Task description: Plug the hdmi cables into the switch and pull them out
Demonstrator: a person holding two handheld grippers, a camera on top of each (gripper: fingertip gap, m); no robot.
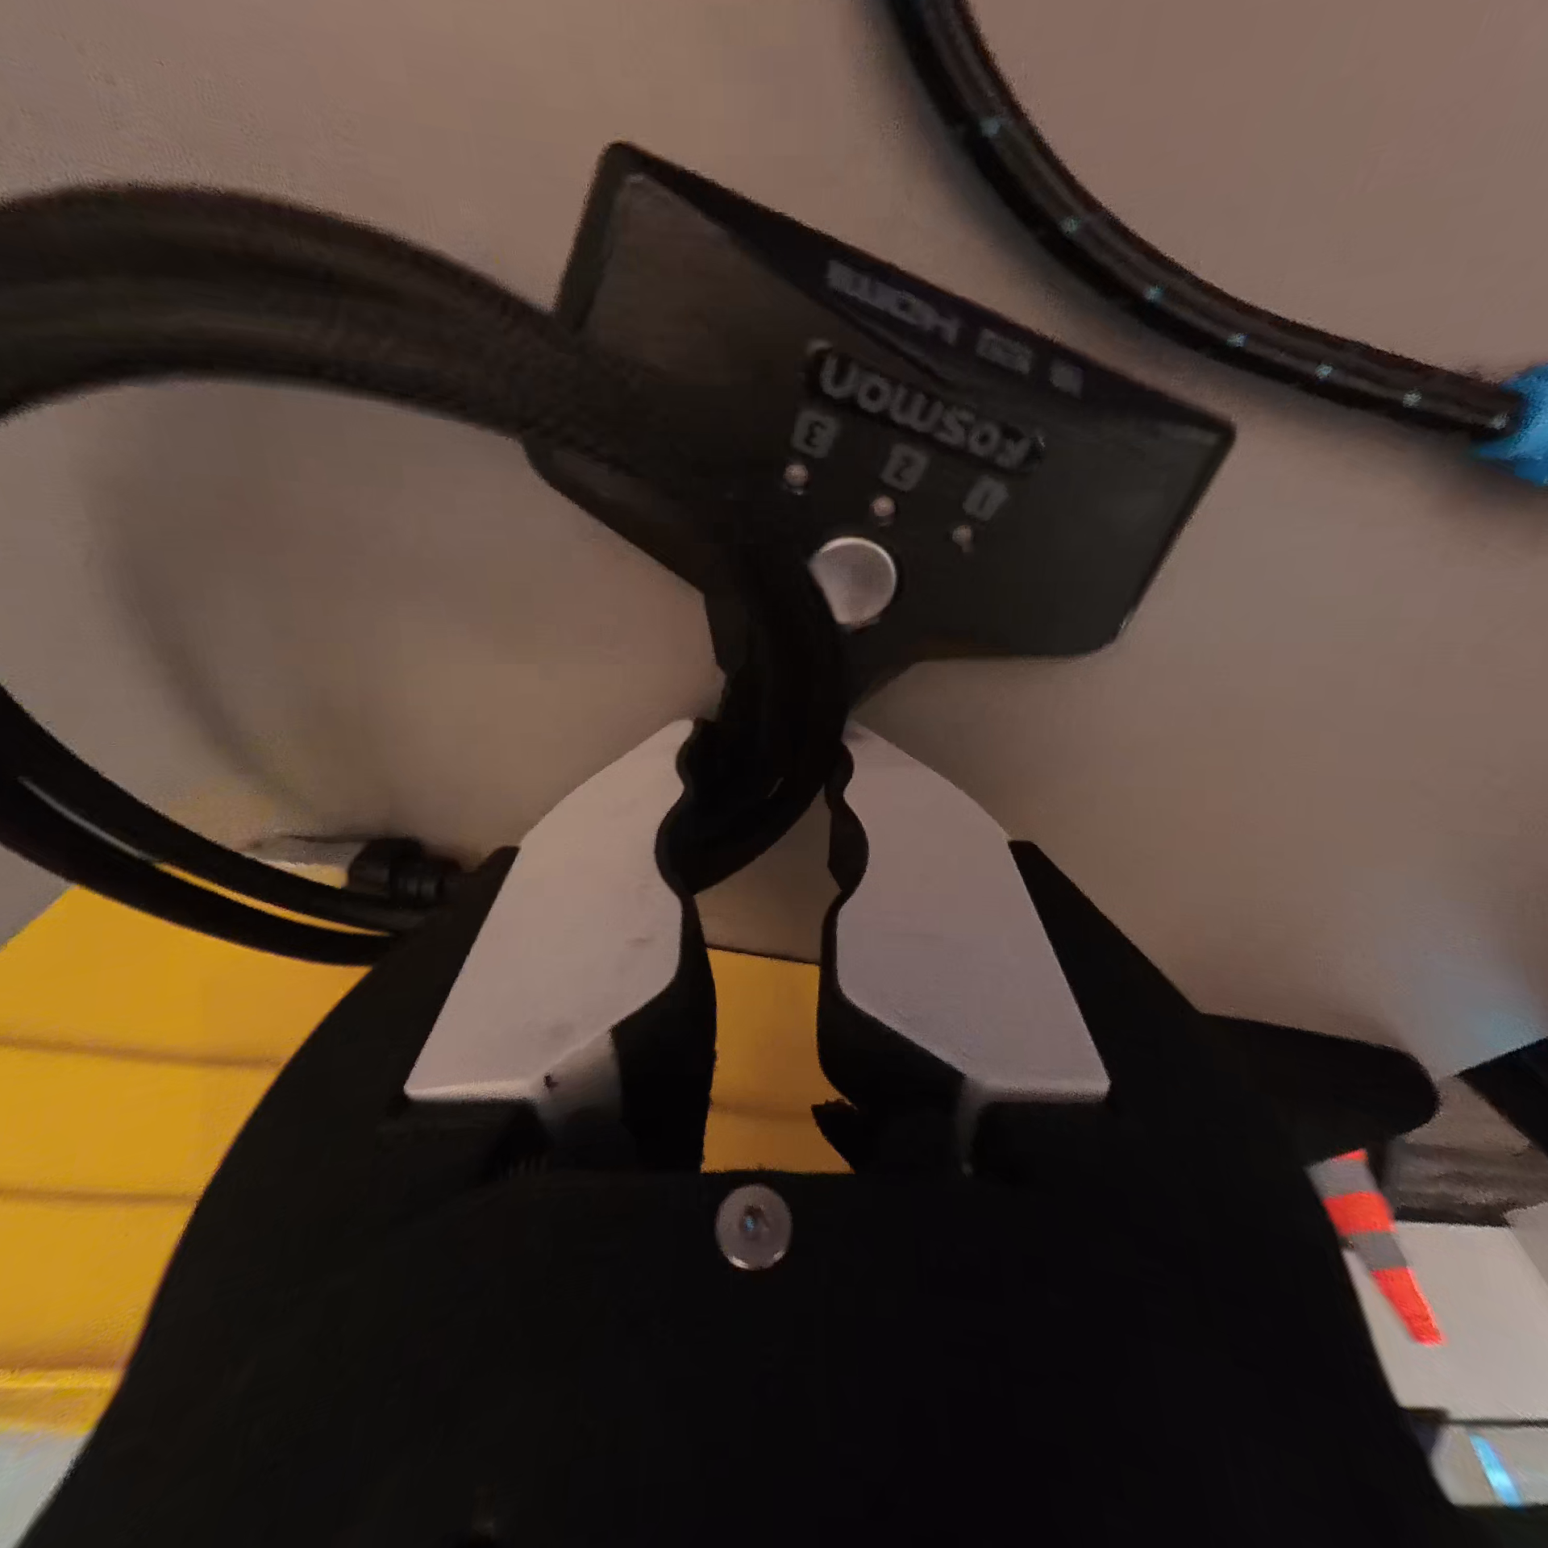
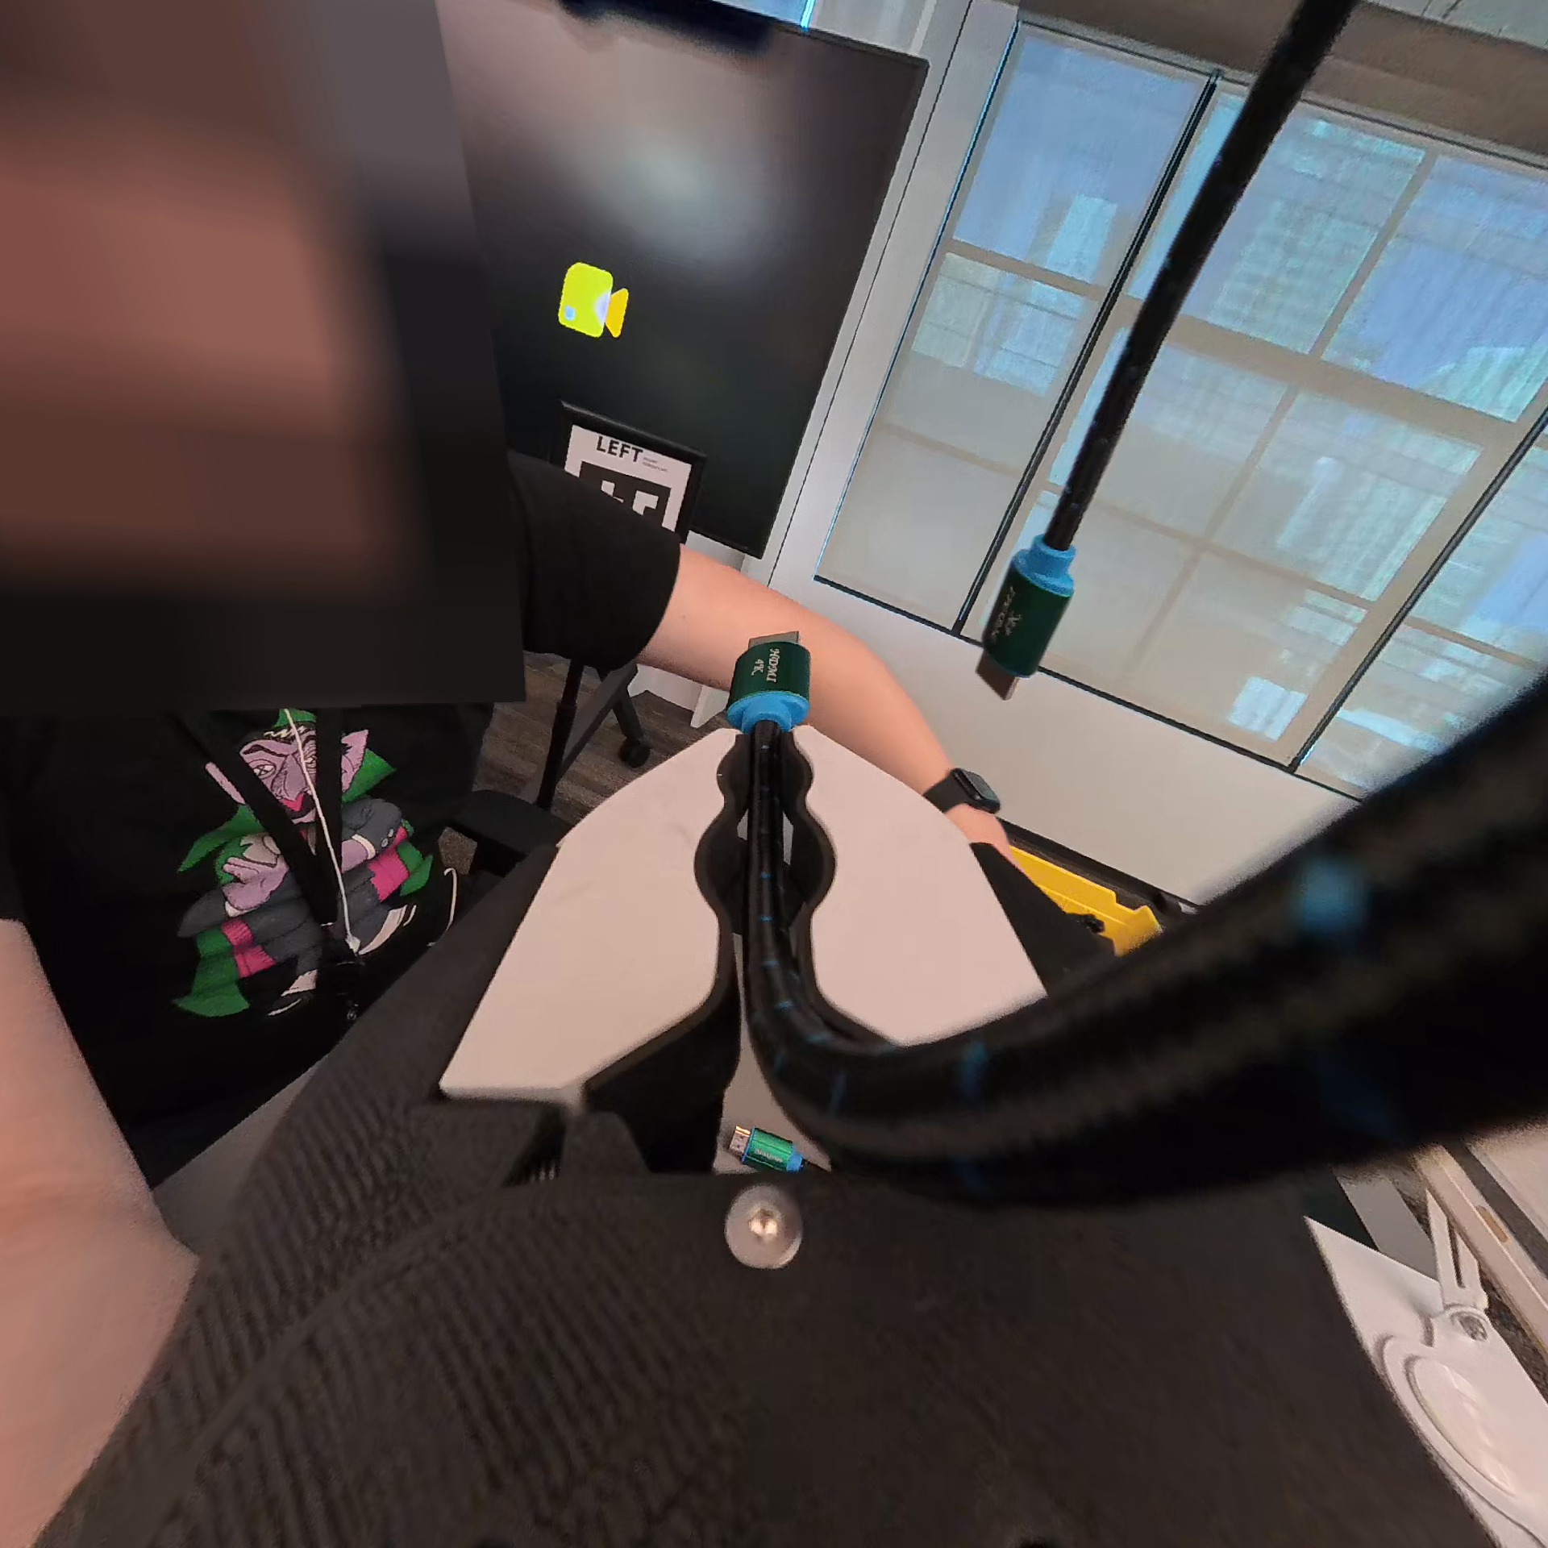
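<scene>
Left and right tongs each gripping a cable above the counter.

Left tongs point(image 1: 758, 804) clamp the black pigtail cable point(image 1: 775, 712) of the HDMI switch point(image 1: 888, 402), which hangs off the pale counter point(image 1: 335, 586); a braided cable point(image 1: 251, 318) meets its left end. Right tongs point(image 2: 764, 825) pinch a braided HDMI cable point(image 2: 766, 879) just behind its green plug point(image 2: 768, 674); a second green plug point(image 2: 1026, 616) dangles free, well apart.

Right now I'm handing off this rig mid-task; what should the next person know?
Left gripper: shut on the black switch box's short black pigtail cable, over the pale table.
Right gripper: shut on a black braided HDMI cable just behind its green plug, raised in the air.
A second green plug dangles free.
Left: plug in, then pull out.
</scene>
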